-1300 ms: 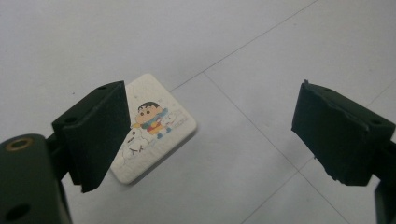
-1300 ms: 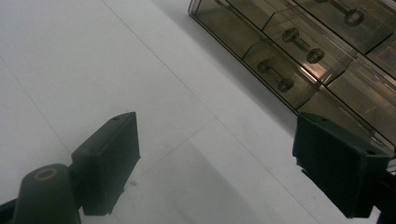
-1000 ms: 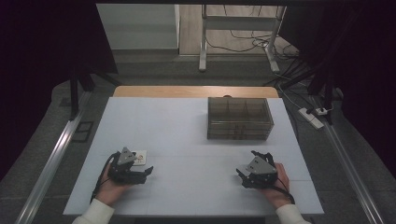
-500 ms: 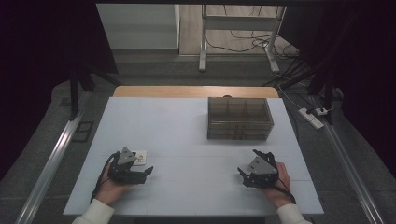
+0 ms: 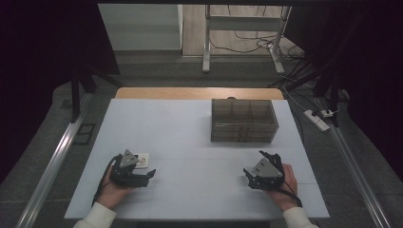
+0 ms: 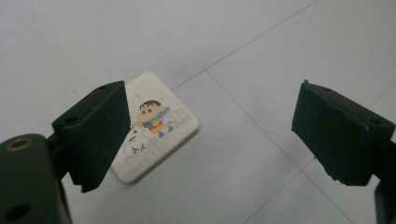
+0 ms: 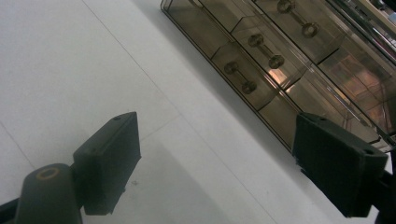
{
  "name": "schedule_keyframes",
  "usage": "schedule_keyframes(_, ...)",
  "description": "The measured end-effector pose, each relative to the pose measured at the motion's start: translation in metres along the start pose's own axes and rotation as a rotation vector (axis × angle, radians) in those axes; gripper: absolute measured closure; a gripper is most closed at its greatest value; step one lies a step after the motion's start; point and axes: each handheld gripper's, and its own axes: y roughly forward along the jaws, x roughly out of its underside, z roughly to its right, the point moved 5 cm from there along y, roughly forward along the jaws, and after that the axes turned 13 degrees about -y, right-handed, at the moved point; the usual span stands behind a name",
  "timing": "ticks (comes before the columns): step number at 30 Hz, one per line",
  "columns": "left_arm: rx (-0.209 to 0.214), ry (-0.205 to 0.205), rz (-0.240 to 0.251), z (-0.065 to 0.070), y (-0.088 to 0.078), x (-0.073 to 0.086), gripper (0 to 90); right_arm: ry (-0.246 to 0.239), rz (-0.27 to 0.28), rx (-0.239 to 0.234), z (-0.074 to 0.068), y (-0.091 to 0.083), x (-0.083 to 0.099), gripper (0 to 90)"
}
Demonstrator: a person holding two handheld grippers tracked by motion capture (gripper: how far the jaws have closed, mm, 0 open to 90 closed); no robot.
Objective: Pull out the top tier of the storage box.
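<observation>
Left gripper (image 5: 148, 174) hovering wide open near tabletop's (image 5: 190, 137) front left corner. Little cartoon card (image 6: 156, 125) lying flat just beside one jaw. Right gripper (image 5: 252, 167) sitting open too, pointing at brown drawer box (image 5: 243, 121). Risk: flat card sliding away, jaws pinching nothing.

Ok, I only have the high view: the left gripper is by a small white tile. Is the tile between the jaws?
Observer: Not quite. The left gripper is open, and the tile lies partly behind one jaw, off centre.
Operator: Anything printed on it?
Observer: A cartoon boy, face up.
Operator: And the other side?
Observer: The right gripper is open and empty, and faces the box; its drawers look shut.
</observation>
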Motion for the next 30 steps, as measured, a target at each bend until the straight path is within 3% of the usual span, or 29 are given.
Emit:
schedule_keyframes(14, 0.003, -0.002, -0.003, 0.0, 0.001, 0.0, 11.8, 0.002, -0.011, 0.025, 0.007, 0.003, 0.0, 15.5)
schedule_keyframes(30, -0.001, 0.004, -0.008, 0.002, 0.004, -0.001, 11.9, -0.028, 0.002, 0.062, 0.015, 0.01, -0.008, 17.6)
